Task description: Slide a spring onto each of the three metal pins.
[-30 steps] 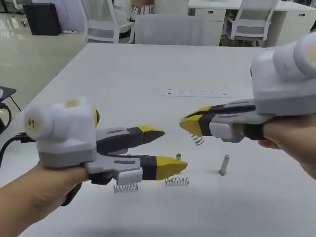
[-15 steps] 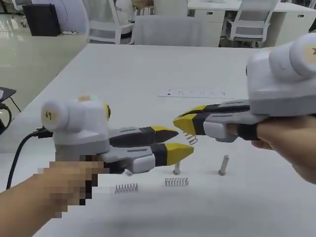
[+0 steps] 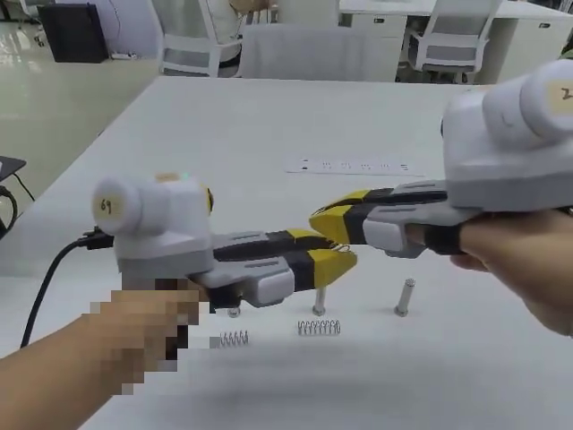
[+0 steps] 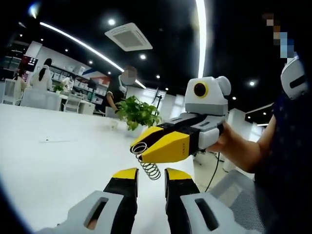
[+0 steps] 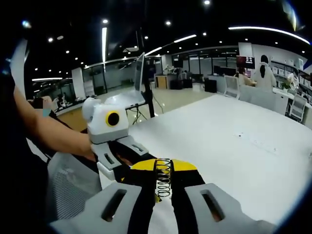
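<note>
Two jaws of the right gripper [image 5: 164, 169] are clamped on a spring [image 5: 164, 180] that lies lengthwise between the yellow tips. The left gripper [image 4: 151, 176] holds nothing, its jaws a narrow gap apart, and the spring's free end hangs just above them. In the head view the tips meet mid-frame over the white table [image 3: 224, 134]. Below stand the middle pin [image 3: 319, 303] and the right pin [image 3: 405, 297], both bare. The left pin [image 3: 235, 312] peeks from under the left gripper. The left loose spring [image 3: 234, 339] and the right loose spring [image 3: 319, 327] lie nearer the bottom edge.
</note>
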Action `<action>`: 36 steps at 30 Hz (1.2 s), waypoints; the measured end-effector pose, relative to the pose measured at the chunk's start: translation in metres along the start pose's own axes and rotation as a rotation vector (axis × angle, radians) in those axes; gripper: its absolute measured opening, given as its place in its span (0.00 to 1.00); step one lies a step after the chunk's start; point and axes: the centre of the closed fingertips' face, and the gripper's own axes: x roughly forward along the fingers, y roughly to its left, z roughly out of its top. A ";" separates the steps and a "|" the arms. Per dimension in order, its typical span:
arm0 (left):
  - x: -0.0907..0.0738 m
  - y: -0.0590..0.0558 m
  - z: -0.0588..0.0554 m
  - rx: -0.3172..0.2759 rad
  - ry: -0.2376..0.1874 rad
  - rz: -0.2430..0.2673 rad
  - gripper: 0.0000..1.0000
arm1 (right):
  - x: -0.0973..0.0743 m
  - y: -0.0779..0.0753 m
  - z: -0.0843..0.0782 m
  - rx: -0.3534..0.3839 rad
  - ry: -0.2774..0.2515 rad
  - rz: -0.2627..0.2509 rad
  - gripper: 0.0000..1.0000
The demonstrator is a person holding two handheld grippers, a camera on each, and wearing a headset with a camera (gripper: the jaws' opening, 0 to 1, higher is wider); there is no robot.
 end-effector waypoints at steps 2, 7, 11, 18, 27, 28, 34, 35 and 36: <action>0.000 0.001 0.001 -0.001 -0.005 0.003 0.12 | 0.000 0.001 0.000 0.003 -0.001 0.002 0.08; 0.001 0.001 0.004 -0.005 -0.021 0.002 0.06 | 0.000 0.002 0.000 0.005 -0.008 0.001 0.08; 0.002 0.001 0.003 0.009 -0.017 0.004 0.06 | 0.000 0.002 -0.001 0.008 -0.004 -0.001 0.08; 0.000 0.003 0.000 0.078 0.014 0.007 0.05 | -0.002 0.004 -0.003 0.006 0.008 0.004 0.08; -0.006 0.001 -0.014 0.260 0.131 0.010 0.03 | -0.006 0.008 -0.012 -0.021 0.064 0.027 0.08; -0.006 0.000 -0.015 0.276 0.140 0.006 0.03 | -0.006 0.010 -0.014 -0.020 0.074 0.036 0.08; -0.006 -0.005 -0.024 0.377 0.209 -0.009 0.03 | -0.011 0.016 -0.024 -0.066 0.151 0.068 0.08; -0.006 -0.006 -0.026 0.390 0.220 -0.011 0.03 | -0.011 0.017 -0.025 -0.075 0.163 0.072 0.08; -0.006 -0.007 -0.027 0.413 0.233 -0.014 0.03 | -0.012 0.018 -0.028 -0.090 0.185 0.081 0.08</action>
